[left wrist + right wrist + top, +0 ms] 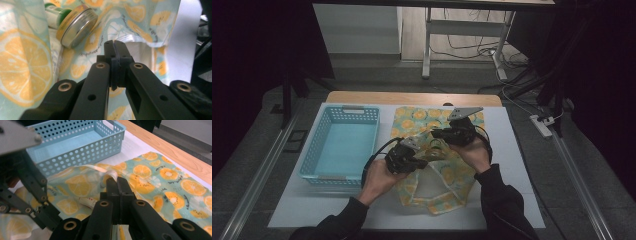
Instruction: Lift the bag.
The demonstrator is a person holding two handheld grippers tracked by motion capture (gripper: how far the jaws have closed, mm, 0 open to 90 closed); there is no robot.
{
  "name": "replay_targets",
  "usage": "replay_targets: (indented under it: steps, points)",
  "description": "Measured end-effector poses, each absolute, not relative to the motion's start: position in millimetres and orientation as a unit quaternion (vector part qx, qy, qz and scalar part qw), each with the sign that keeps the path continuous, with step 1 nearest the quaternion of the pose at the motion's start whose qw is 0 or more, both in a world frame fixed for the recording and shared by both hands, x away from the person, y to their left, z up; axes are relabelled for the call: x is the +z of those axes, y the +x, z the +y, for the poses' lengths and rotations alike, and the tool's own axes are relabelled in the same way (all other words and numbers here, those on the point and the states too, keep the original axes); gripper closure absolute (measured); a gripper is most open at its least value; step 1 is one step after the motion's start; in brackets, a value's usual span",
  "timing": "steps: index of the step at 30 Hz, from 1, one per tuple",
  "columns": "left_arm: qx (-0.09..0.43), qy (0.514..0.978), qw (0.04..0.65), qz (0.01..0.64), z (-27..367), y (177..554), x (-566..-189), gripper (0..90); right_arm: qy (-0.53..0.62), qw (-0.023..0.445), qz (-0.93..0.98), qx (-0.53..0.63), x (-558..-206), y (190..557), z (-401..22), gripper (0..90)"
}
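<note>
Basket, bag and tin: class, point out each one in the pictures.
Basket (343, 112): high view, on its far rim.
Bag (417, 116): high view, on the flat fruit-print cloth at its far end.
Tin (79, 28): left gripper view, on its round metal end.

room around the open bag

the blue basket (339, 145) stands on the counter (512, 150) just left of the lemon-print bag (447, 175), walling that side; its inside is bare. right of the bag the white counter lies open to its edge. the left tongs (424, 162) and right tongs (437, 134) crowd the bag's mouth, and a tin (77, 27) lies inside, blocking the pocket
</note>
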State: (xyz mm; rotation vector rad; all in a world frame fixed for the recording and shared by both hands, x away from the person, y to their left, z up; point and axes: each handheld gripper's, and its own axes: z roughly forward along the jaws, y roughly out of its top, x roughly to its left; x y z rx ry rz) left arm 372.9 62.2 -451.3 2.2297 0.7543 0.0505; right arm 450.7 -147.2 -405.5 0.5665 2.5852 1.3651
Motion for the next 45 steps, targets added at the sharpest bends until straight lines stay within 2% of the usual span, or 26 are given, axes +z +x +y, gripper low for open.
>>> replay_targets:
  steps: [20, 45]
  points:
    - [-0.012, 0.854, 0.431, 0.293, 87.6, 398.3, -392.9, 90.0, 0.174, 0.077, 0.874, 0.448, -378.6, 448.7, -137.1, 90.0]
    - [0.01, 0.83, 0.474, 0.292, 112.5, 425.4, -318.9, 90.0, 0.17, 0.079, 0.868, 0.459, -327.2, 456.4, -134.0, 90.0]
